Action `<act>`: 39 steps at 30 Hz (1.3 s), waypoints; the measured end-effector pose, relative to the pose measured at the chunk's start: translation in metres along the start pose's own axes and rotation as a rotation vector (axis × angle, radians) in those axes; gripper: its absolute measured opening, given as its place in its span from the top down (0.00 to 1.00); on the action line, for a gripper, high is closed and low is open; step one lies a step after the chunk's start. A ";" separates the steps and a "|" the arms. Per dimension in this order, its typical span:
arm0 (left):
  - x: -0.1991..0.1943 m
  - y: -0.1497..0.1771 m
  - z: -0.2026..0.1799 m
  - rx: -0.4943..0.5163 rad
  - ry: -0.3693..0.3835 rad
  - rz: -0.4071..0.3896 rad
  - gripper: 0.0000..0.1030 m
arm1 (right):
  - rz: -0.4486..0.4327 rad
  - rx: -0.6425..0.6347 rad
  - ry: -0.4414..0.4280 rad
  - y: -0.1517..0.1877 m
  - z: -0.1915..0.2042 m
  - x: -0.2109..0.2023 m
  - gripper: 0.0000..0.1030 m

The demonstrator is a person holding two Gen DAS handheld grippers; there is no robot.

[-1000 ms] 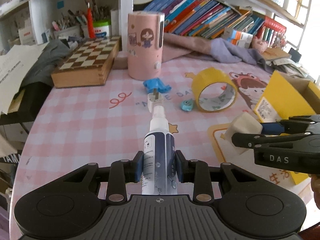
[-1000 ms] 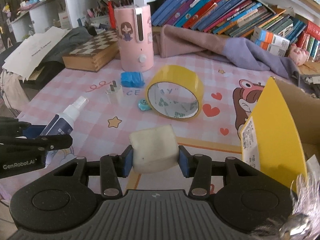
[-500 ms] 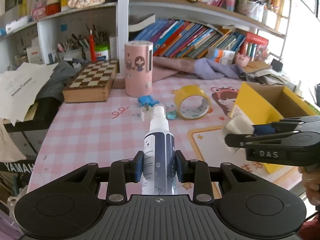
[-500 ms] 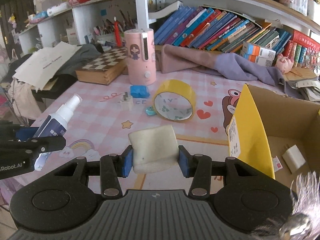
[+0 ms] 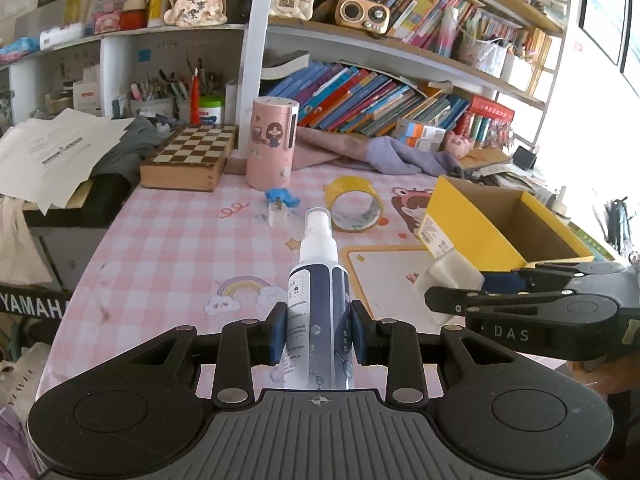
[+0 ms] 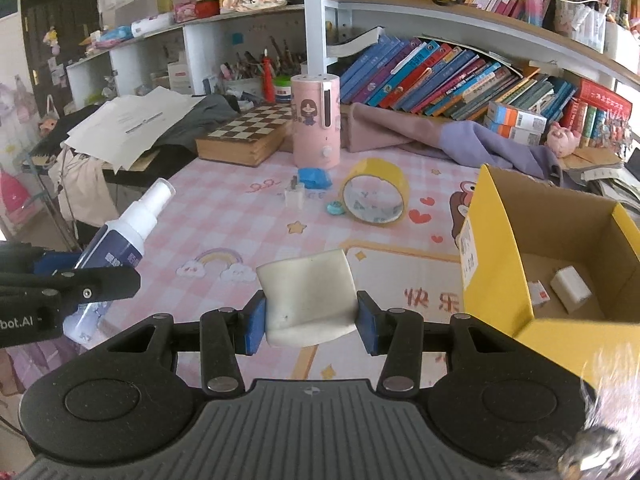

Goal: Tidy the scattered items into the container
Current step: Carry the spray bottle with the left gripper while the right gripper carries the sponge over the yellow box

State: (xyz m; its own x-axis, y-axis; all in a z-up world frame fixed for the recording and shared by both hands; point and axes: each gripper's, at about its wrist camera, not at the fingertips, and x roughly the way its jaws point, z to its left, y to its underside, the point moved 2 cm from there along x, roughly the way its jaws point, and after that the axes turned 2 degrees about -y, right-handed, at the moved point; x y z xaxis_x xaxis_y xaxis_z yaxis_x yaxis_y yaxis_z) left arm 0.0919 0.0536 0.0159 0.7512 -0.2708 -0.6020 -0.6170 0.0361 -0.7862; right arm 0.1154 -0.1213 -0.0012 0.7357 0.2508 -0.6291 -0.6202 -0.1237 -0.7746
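Note:
My left gripper (image 5: 319, 334) is shut on a white and navy spray bottle (image 5: 318, 292), held above the pink table; the bottle also shows in the right wrist view (image 6: 124, 236). My right gripper (image 6: 310, 316) is shut on a cream sponge block (image 6: 308, 296), which also shows in the left wrist view (image 5: 448, 280). The yellow cardboard box (image 6: 492, 240) stands open at the right, with a small white block (image 6: 570, 288) inside. On the table lie a yellow tape roll (image 6: 374, 196), a white plug (image 6: 295, 196), a blue crumpled item (image 6: 314, 178) and a small teal piece (image 6: 334, 209).
A pink cylinder (image 6: 315, 120) and a chessboard box (image 6: 244, 132) stand at the table's back. Purple and pink cloth (image 6: 460, 136) lies below the bookshelf. Papers and clothes pile at the left (image 6: 132, 120). The table's left edge drops off near a Yamaha keyboard (image 5: 32, 308).
Both grippers have risen and pulled back from the table with their loads still held. More of the shelves and the inside of the box have come into view.

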 end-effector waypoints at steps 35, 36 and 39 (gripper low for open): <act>-0.002 0.047 -0.139 0.273 0.400 0.136 0.70 | 0.046 0.283 0.324 0.126 -0.067 -0.141 0.58; -0.002 0.048 -0.142 0.282 0.412 0.138 0.70 | 0.047 0.295 0.340 0.129 -0.070 -0.145 0.58; 0.000 0.049 -0.152 0.301 0.443 0.149 0.70 | 0.052 0.325 0.373 0.134 -0.077 -0.152 0.58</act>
State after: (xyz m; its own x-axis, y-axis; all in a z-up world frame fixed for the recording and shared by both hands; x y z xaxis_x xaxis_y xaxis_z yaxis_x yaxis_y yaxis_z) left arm 0.0261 -0.0908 -0.0018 0.4506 -0.6180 -0.6442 -0.5659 0.3605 -0.7415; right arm -0.0590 -0.2500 -0.0144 0.7123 -0.1155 -0.6923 -0.6674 0.1937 -0.7191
